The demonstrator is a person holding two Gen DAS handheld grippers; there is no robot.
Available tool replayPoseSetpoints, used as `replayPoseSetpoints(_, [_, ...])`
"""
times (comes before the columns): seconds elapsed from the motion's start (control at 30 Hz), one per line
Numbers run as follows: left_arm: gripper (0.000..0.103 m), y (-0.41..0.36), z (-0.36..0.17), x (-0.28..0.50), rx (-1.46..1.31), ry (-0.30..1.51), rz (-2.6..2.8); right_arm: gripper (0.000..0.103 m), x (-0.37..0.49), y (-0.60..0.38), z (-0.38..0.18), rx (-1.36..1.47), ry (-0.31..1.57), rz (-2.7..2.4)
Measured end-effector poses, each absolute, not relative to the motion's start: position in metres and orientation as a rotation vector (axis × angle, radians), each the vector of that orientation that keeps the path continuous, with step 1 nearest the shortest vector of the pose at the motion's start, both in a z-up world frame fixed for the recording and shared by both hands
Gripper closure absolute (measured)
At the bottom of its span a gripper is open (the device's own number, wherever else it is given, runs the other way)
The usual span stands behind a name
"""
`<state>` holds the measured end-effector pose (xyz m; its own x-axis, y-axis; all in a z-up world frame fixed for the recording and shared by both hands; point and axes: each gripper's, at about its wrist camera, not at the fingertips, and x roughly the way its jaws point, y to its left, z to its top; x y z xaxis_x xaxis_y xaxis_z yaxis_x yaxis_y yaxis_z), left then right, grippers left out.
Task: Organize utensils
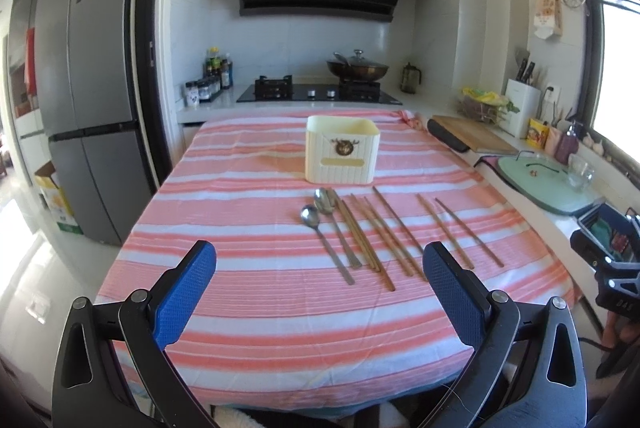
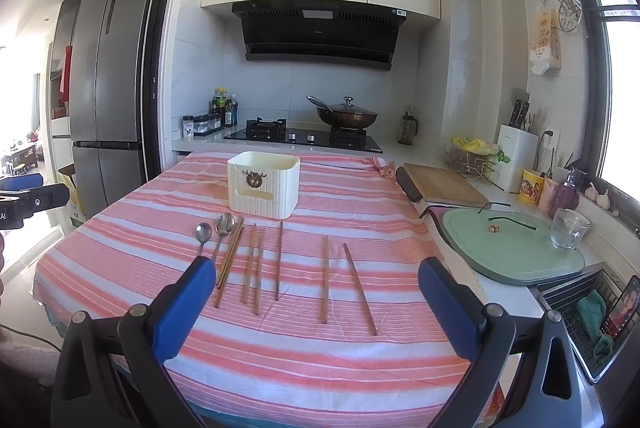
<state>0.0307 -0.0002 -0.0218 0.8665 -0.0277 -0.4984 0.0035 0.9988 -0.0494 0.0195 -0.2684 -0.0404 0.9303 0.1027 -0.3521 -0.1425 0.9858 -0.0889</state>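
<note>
A cream utensil holder [image 1: 342, 150] [image 2: 264, 185] stands upright on the far middle of the pink striped tablecloth [image 1: 248, 292] [image 2: 360, 360]. In front of it lie two metal spoons [image 1: 310, 216] [image 2: 203, 233] and several wooden chopsticks [image 1: 396, 228] [image 2: 279, 260], spread side by side. My left gripper [image 1: 320, 268] is open and empty above the table's near edge, short of the utensils. My right gripper [image 2: 318, 284] is open and empty, also near the front edge.
A wooden cutting board [image 2: 442, 186] and a green board [image 2: 516, 248] with a glass mug [image 2: 568, 230] lie on the counter at right. A stove with a lidded wok [image 2: 346, 116] is behind the table. A refrigerator [image 1: 84, 88] stands at left.
</note>
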Motion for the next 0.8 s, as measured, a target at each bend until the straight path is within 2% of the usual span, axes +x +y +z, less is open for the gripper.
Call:
replayPoseSetpoints(0.37, [0.000, 0.021, -0.083, 0.132, -0.160, 0.769, -0.011, 0.000, 0.072, -0.282, -0.069, -0.132, 0.427, 0.094])
replayPoseSetpoints(0.8, [0.000, 0.003, -0.154, 0.252, -0.181, 0.928, 0.064, 0.000, 0.156, -0.324, -0.114, -0.101, 0.596, 0.038])
